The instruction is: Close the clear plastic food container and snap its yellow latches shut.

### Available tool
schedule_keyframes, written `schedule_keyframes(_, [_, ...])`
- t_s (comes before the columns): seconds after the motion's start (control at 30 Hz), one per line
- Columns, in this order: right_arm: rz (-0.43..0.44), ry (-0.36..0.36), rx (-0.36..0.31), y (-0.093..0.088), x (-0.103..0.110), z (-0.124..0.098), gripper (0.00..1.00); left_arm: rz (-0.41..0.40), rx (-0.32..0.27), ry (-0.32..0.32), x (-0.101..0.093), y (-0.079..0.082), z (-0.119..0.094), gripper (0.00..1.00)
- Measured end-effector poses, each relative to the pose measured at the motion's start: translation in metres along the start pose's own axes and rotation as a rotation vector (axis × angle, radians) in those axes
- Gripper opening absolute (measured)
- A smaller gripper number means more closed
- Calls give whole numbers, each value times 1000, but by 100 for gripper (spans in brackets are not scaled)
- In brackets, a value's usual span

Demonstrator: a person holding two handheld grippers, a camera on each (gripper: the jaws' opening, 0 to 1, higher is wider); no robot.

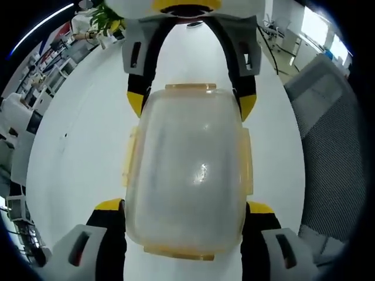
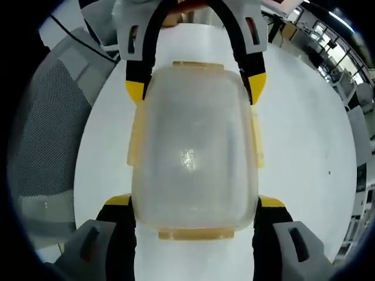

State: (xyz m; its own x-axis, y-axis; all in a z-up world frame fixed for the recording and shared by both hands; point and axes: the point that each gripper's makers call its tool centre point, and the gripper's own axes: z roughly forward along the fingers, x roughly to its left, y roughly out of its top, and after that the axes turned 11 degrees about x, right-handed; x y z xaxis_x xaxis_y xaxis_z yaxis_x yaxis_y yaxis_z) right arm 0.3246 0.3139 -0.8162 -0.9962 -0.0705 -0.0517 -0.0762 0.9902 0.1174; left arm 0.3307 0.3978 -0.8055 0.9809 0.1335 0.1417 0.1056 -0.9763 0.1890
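A clear plastic container (image 1: pixel 187 170) with its lid on lies on the white table (image 1: pixel 82 140), with yellow latches (image 1: pixel 128 157) along its edges. My left gripper (image 1: pixel 184 206) grips the near end, its yellow-tipped fingers (image 1: pixel 109 205) pressed against both sides. My right gripper (image 1: pixel 190 104) holds the far end the same way. In the right gripper view the container (image 2: pixel 193 152) sits between my right gripper (image 2: pixel 196 205) at the near end and my left gripper (image 2: pixel 196 88) opposite. The side latches (image 2: pixel 136 137) stick out slightly from the walls.
A grey mesh chair (image 1: pixel 328 152) stands by the table's edge, also seen as the chair (image 2: pixel 47 129) in the right gripper view. A green plant (image 1: pixel 105 20) and office desks (image 1: pixel 35 88) lie beyond the table. More desks (image 2: pixel 345 76) stand farther off.
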Motion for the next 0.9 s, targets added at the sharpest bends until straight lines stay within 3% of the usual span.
schedule_keyframes(0.47, [78,-6,-8,7,-33,2,80,77,23,-9,36,-4,6,77])
schedule_keyframes(0.9, [66,-5,14,2,-73,4,81,62,34,-4,72,2,9,78])
